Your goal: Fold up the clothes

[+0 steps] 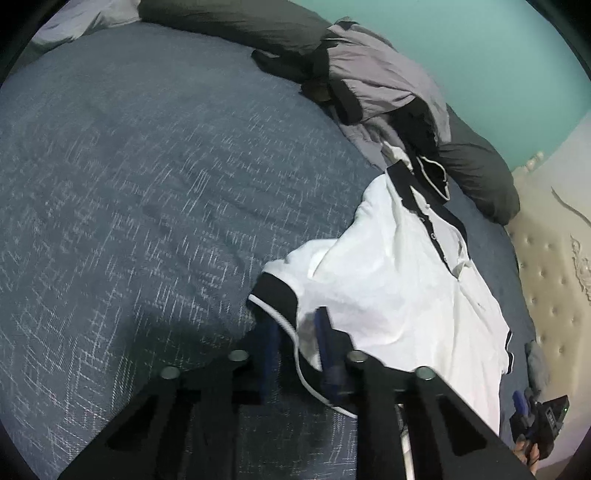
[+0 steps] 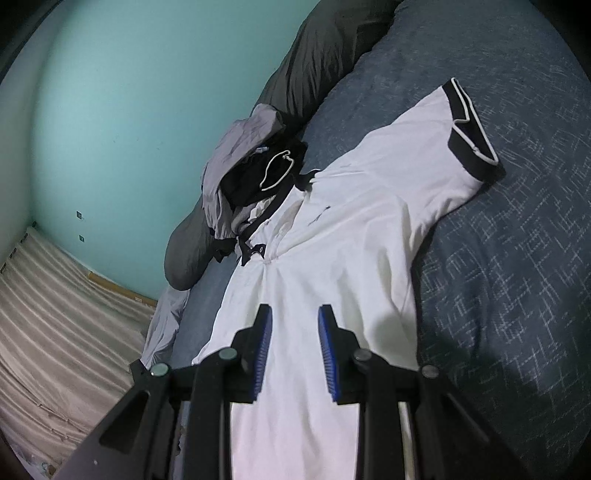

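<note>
Your white polo shirt [image 2: 332, 236] lies face up on the bed [image 1: 129, 184], on the blue-grey cover, its collar toward the pile of grey and black clothes [image 1: 373, 81] at about 1 o'clock in the left wrist view. In the right wrist view the body runs from your fingers up toward 12 o'clock, and the black-cuffed sleeve [image 2: 469, 129] reaches out flat to 1 o'clock, not tucked over the chest.

Your left gripper [image 1: 295, 347] sits at that sleeve's cuff: one blue finger shows over the white cloth and the other beside the black band, so the cuff edge seems to lie between them. The picture is blurred there, and you cannot tell from it whether they are clenched on the cloth or merely straddling it. Your right gripper [image 2: 295, 343] hovers over the lower middle of the shirt with its fingers spread apart and nothing between them.

As for progress, the shirt is spread out and no fold shows in it: both the sleeve and the body lie in a single layer as far as the views reach. The far sleeve and the hem are out of sight. That leaves the sleeves, the sides and the length to be folded, and the heap near the pillows [image 1: 236, 22] looks unfolded too.
</note>
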A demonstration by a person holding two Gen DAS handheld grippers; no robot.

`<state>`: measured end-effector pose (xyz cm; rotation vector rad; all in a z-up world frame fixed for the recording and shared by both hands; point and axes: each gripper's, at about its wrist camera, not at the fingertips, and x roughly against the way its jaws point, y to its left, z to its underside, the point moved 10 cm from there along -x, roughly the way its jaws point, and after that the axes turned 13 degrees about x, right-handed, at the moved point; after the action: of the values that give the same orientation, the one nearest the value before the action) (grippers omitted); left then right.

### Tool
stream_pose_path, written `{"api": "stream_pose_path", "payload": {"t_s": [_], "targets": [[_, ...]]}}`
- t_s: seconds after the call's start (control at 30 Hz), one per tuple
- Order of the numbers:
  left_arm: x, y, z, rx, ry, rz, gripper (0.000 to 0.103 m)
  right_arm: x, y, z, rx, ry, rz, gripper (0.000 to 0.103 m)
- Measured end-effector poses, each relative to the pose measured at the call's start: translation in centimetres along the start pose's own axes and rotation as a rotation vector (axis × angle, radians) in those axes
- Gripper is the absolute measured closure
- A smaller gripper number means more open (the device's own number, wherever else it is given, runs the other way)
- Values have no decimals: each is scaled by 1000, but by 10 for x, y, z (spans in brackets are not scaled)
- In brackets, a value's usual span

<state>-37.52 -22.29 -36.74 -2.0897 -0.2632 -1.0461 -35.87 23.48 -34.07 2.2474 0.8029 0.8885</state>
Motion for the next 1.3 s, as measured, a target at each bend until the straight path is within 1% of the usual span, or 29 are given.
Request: {"api": "stream_pose_path", "payload": {"t_s": [0.07,0.4,0.53,0.63,0.7,0.77,0.87,0.93,0.97,1.03,1.07,1.1,1.13,1.17,1.23,1.3], "targets": [[2,-11,-5,-16,-3,10,99,-1,0,1,2,1,-2,78],[12,-66,-31,-94,-15,63,100,-3,-3,1,-2,0,0,78],[3,-106,-44,-133,-15,99,100,-4,-4,1,-3,0,-1,78],[-13,-116,-48,-126,-3,102,100,-5,-5,0,-1,2,2,78],[-26,-116,-48,-96,17,110,100,-5,-7,0,-4,2,1,78],[-43,-112,-36,-83,66,97,100,-5,-8,-1,-4,1,3,78],[-62,-112,-6,-141,139,70,100,-6,-10,-2,-5,0,9,78],[-67,-110,7,-171,164,56,100,-7,-12,-2,-9,2,10,78],[-66,-108,9,-173,165,53,100,-7,-12,-1,-10,5,10,78],[-60,-102,6,-158,149,55,98,-8,-10,-1,-5,9,5,78],[-55,-99,3,-150,139,56,95,-7,-8,-1,-1,9,4,78],[-49,-96,-1,-141,128,57,86,-7,-7,-1,2,8,2,78],[-43,-92,-5,-132,116,58,80,-7,-5,-1,4,7,-1,78],[-38,-89,-10,-128,105,58,72,-6,-5,-1,5,6,-3,78],[-28,-81,-21,-137,70,39,71,-6,-4,-1,5,5,-4,78],[-24,-71,-27,-129,63,22,71,-7,-4,0,-1,7,-5,78]]}}
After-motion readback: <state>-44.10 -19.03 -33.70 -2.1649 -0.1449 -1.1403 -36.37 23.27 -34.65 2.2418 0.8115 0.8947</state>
